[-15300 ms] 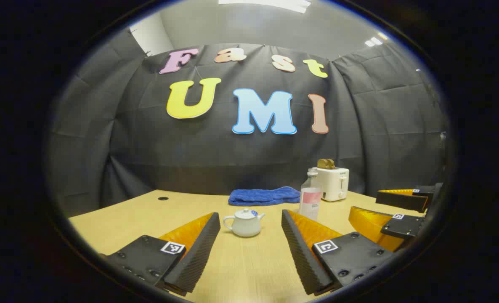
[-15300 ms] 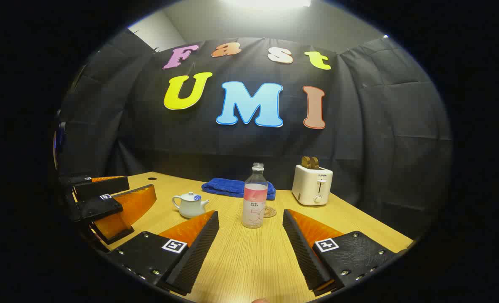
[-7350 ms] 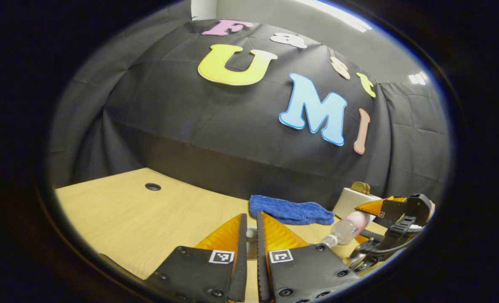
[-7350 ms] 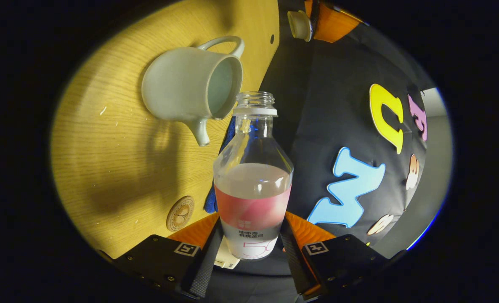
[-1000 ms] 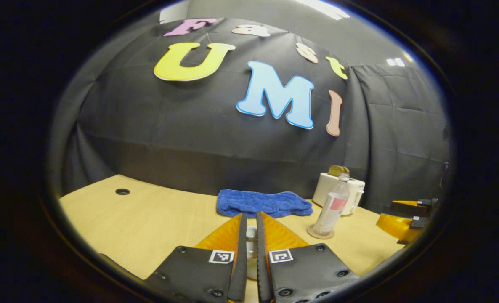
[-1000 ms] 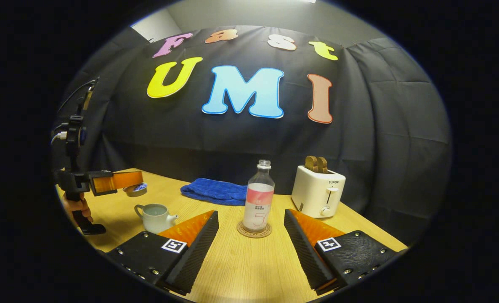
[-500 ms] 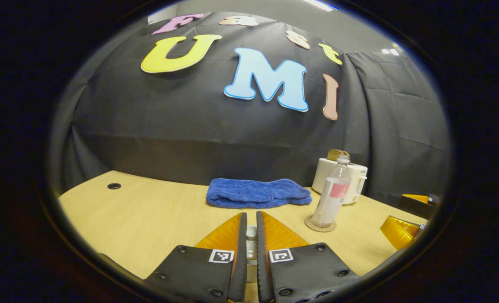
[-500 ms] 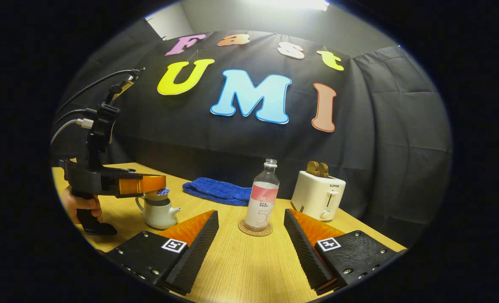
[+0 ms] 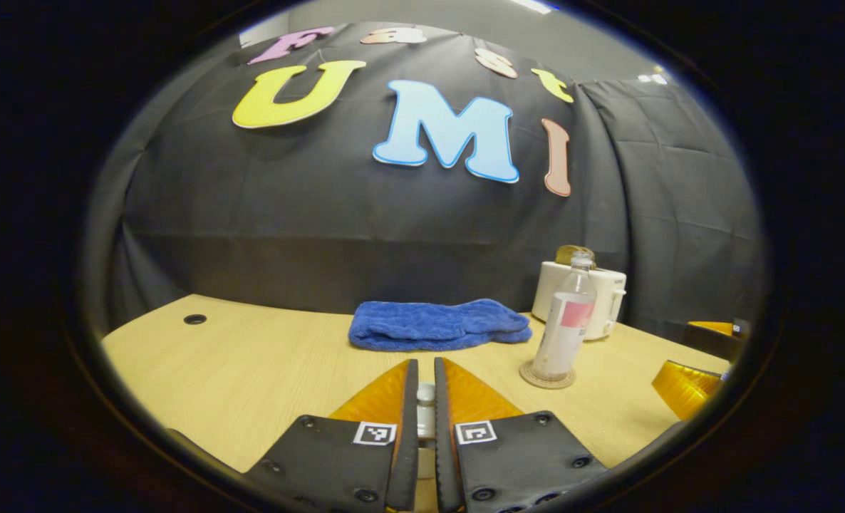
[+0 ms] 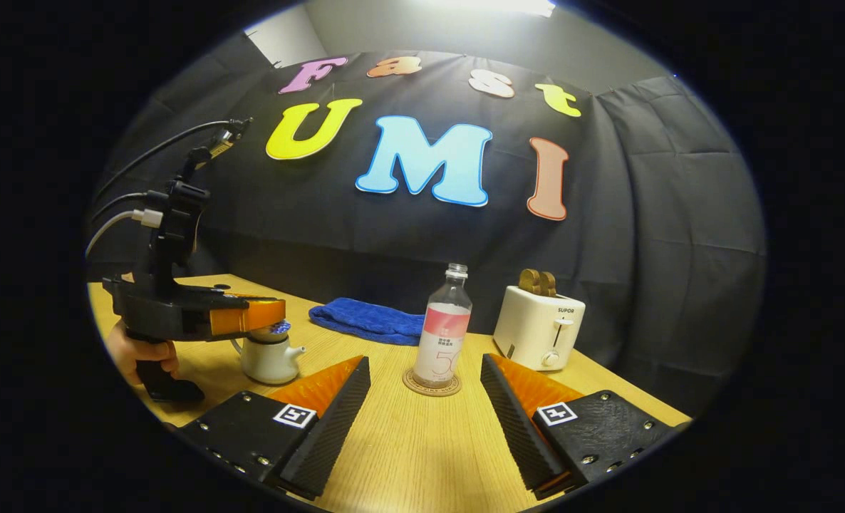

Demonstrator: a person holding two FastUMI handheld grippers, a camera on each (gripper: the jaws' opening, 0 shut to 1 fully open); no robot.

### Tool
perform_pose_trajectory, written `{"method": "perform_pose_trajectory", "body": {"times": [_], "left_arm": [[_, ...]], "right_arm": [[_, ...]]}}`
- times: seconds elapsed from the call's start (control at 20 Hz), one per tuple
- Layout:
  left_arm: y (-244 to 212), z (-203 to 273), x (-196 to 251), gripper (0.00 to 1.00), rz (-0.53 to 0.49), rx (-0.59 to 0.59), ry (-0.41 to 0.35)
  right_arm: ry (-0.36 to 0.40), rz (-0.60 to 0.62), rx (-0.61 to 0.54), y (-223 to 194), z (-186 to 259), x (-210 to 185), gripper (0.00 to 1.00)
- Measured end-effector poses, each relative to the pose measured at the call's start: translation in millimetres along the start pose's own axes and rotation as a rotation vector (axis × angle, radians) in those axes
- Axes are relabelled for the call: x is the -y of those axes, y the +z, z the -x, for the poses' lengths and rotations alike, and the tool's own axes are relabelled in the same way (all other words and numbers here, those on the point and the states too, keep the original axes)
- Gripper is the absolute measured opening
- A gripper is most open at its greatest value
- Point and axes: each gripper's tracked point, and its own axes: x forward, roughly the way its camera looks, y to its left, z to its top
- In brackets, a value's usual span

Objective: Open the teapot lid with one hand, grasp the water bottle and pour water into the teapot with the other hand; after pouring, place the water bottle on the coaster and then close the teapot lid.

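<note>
The water bottle (image 10: 442, 333), which stood on the bare table at the start and was later tipped over the open teapot, now stands upright on the coaster (image 10: 432, 384) at centre frame in the right gripper view. The right gripper (image 10: 426, 410) has let go and hangs wide open. At left, the left gripper (image 10: 274, 315), clamped on the lid (image 10: 278, 328), has dropped from a second ago to the mouth of the teapot (image 10: 268, 358).

I am looking into a staged recording booth: black cloth wall (image 10: 643, 214) is enclosing a wooden desk (image 10: 422, 456), with a toaster (image 10: 540, 328) sitting near its far edge.
</note>
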Motion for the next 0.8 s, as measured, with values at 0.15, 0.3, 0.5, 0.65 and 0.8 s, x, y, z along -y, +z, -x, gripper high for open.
{"method": "perform_pose_trajectory", "body": {"times": [0.15, 0.3, 0.5, 0.65, 0.8], "left_arm": [[0.0, 0.8, 0.9, 0.19, -0.009, 0.003, 0.004], [-2.3, 2.4, 1.8, 0.19, -0.008, 0.002, 0.005], [-2.8, 3.3, 2.0, 0.19, -0.013, -0.002, 0.008], [-8.2, 2.5, 2.3, 0.19, -0.032, -0.01, 0.016], [-8.0, 1.6, 1.1, 0.19, -0.023, -0.006, 0.017]], "right_arm": [[-0.002, -0.002, -0.004, -1.5, 0.4, 2.0, 0.97], [-0.003, -0.013, -0.005, -3.0, -1.6, 3.1, 0.97], [-0.005, -0.026, -0.015, -6.3, -2.2, 4.5, 0.97], [-0.003, -0.028, -0.012, -5.6, -2.4, 3.7, 0.97], [0.004, -0.027, -0.012, -5.7, -3.3, 1.8, 0.97]]}}
